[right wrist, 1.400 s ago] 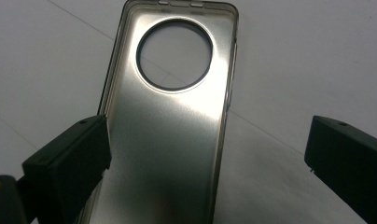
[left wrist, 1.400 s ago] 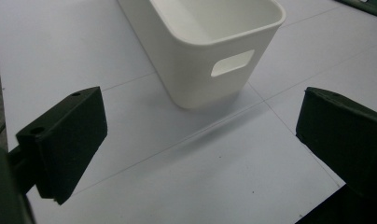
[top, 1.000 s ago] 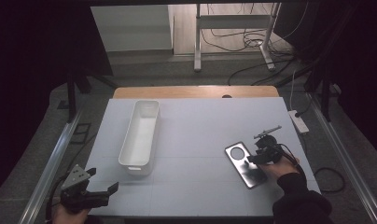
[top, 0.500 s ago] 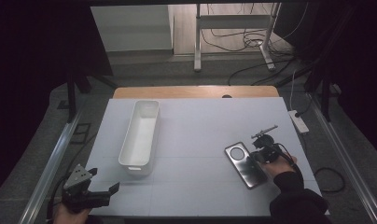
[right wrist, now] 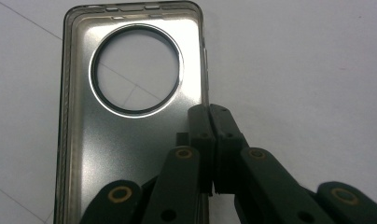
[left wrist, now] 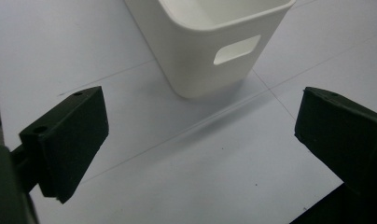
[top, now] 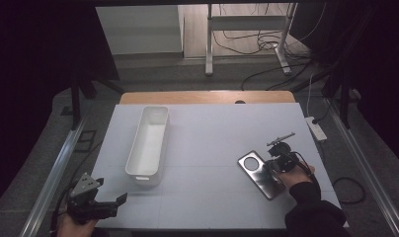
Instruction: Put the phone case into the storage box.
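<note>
The right gripper (right wrist: 210, 116) has its jaws pinched on the long edge of a clear phone case (top: 260, 174) lying flat at the table's (top: 212, 138) near right. The left gripper (top: 108, 205), jaws wide apart, hovers at the near-left corner, facing the white bin (top: 149, 141).

White bin (top: 149, 142) on white table (top: 207, 128), right tongs (top: 275, 163) on phone case (top: 261, 174), left tongs (top: 113, 203) at near-left corner
</note>
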`<state>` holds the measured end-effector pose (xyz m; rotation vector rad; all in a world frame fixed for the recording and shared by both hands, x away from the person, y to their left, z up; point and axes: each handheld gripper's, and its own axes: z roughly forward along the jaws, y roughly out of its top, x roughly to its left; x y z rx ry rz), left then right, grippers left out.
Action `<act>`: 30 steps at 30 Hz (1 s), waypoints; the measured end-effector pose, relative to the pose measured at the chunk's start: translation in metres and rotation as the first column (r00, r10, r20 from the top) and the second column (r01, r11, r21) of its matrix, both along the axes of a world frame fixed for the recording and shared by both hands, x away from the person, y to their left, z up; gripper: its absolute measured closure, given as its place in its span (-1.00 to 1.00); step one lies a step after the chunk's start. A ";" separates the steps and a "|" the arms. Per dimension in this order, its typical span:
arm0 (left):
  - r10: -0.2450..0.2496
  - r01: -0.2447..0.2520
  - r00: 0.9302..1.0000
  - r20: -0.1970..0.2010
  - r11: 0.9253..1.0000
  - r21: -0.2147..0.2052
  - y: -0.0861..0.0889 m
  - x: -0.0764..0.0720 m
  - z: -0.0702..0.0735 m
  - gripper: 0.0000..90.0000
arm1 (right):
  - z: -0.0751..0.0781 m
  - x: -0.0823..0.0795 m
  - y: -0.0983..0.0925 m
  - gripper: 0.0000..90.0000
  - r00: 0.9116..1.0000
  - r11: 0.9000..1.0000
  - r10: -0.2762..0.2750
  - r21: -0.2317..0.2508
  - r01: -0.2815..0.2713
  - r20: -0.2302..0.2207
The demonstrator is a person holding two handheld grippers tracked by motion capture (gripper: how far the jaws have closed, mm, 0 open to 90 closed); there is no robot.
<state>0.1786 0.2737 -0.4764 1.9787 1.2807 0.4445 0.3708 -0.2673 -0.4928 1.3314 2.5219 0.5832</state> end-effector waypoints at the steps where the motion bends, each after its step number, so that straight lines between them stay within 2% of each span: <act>1: -0.007 0.007 1.000 -0.001 1.000 -0.004 0.000 0.000 0.000 -0.91 | 0.001 0.000 -0.001 0.98 1.000 1.000 0.000 0.007 0.000 0.003; 7: -0.027 0.026 1.000 -0.008 0.999 -0.028 0.002 0.001 0.000 -0.89 | 0.006 -0.003 -0.001 0.98 1.000 0.999 0.004 0.033 -0.005 0.028; 11: -0.037 0.037 0.999 -0.001 0.999 -0.010 0.000 0.000 0.001 -0.92 | 0.012 -0.006 0.000 0.98 0.999 0.997 0.014 0.070 -0.017 0.043; 14: -0.051 0.051 0.999 0.000 0.999 0.007 -0.003 0.000 0.002 -0.94 | 0.016 -0.008 0.003 0.98 0.997 0.996 0.027 0.078 -0.033 0.067; 22: -0.077 0.078 0.997 0.014 0.997 -0.026 -0.009 0.001 0.007 -0.99 | 0.027 -0.012 0.005 0.98 0.992 0.992 0.031 0.114 -0.045 0.120; 27: -0.101 0.101 0.994 0.031 0.995 -0.022 -0.015 0.002 0.011 -0.99 | 0.031 -0.013 0.006 0.98 0.990 0.989 0.030 0.138 -0.049 0.137; 30: -0.113 0.113 0.993 0.028 0.993 -0.026 -0.018 0.002 0.012 -1.00 | 0.036 -0.014 0.008 0.98 0.988 0.987 0.030 0.152 -0.053 0.152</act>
